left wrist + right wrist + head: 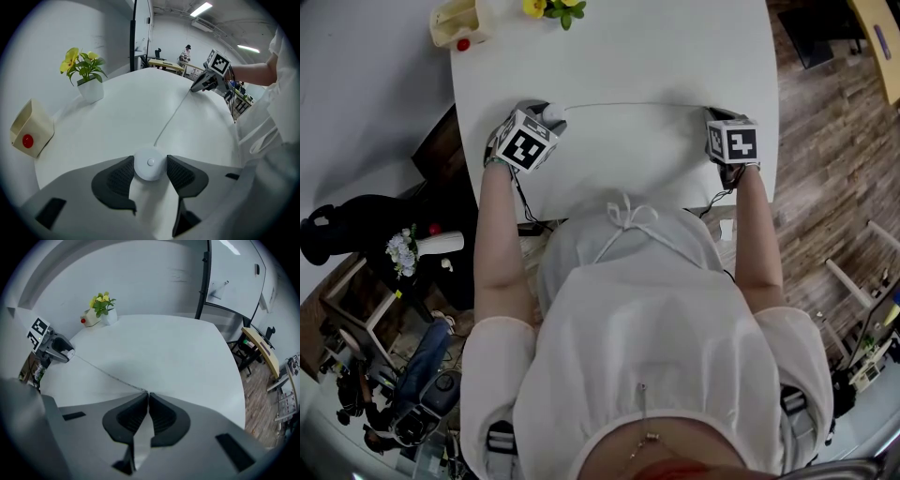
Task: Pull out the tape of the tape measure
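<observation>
A small round white tape measure [150,163] with a centre button sits between the pads of my left gripper [150,169], which is shut on it low over the white table [628,56]. In the head view the tape measure [553,113] shows at the left gripper [536,120]. A thin white tape [628,104] runs from it across the table to my right gripper [719,120]. In the right gripper view the tape [105,372] ends at the closed tips of the right gripper [147,393], which pinch its end. The tape [171,119] lies drawn out nearly straight.
A white pot with yellow flowers [86,75] and a cream box with a red dot [29,129] stand at the table's far edge. The table's right edge drops to a wooden floor [834,141]. Shelves and clutter [394,309] sit left of the person.
</observation>
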The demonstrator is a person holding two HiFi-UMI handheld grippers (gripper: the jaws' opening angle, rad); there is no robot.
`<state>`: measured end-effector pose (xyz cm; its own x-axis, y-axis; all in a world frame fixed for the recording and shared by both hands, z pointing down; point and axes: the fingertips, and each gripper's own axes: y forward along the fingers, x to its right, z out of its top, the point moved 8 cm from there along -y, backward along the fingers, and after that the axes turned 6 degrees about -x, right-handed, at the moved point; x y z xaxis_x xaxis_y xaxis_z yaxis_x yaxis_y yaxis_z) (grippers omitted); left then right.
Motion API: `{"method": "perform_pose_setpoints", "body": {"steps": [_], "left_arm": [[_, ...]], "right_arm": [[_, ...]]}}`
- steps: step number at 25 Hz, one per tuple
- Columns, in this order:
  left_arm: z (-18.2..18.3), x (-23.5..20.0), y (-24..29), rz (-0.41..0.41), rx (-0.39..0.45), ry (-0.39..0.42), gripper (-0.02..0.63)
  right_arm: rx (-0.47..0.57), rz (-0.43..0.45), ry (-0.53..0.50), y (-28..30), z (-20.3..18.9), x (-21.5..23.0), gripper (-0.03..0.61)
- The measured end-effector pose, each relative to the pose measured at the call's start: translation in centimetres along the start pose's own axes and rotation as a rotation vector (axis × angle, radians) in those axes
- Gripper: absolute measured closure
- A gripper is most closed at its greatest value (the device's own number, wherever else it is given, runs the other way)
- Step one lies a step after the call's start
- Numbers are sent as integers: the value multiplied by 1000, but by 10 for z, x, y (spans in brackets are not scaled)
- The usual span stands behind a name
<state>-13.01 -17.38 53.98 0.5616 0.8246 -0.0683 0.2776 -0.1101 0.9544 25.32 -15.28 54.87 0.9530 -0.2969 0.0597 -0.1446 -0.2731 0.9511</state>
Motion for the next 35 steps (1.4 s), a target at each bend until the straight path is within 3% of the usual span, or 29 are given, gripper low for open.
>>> {"method": "perform_pose_setpoints", "body": {"steps": [5, 7, 8, 9, 15, 20, 25, 29, 35], "left_arm": [[-5, 1, 1, 9, 43, -12, 385], [-7, 1, 1, 32, 58, -29, 384], [-9, 0, 0, 51, 64, -44, 356], [-11, -1, -1, 70, 72, -61, 322], [-13, -2, -35, 154, 182, -146, 308], [-8, 8, -66, 222, 282, -198, 321], [3, 16, -110, 314, 427, -201, 430], [17, 20, -157, 389, 595, -202, 538], [31, 34, -218, 452, 816, -150, 584]], "right_arm": [[-5, -38, -32, 1, 0, -2, 554], [6, -73, -34, 0, -2, 1, 463], [14, -73, -30, -1, -3, 3, 388], [24, -64, -20, -2, -4, 4, 363], [88, -41, -7, -24, 0, 6, 374], [206, -18, 13, -51, 10, -4, 407], [396, -8, -11, -90, 27, -17, 461], [617, -54, -59, -134, 41, -27, 552], [814, -40, -113, -181, 52, -46, 572]]}}
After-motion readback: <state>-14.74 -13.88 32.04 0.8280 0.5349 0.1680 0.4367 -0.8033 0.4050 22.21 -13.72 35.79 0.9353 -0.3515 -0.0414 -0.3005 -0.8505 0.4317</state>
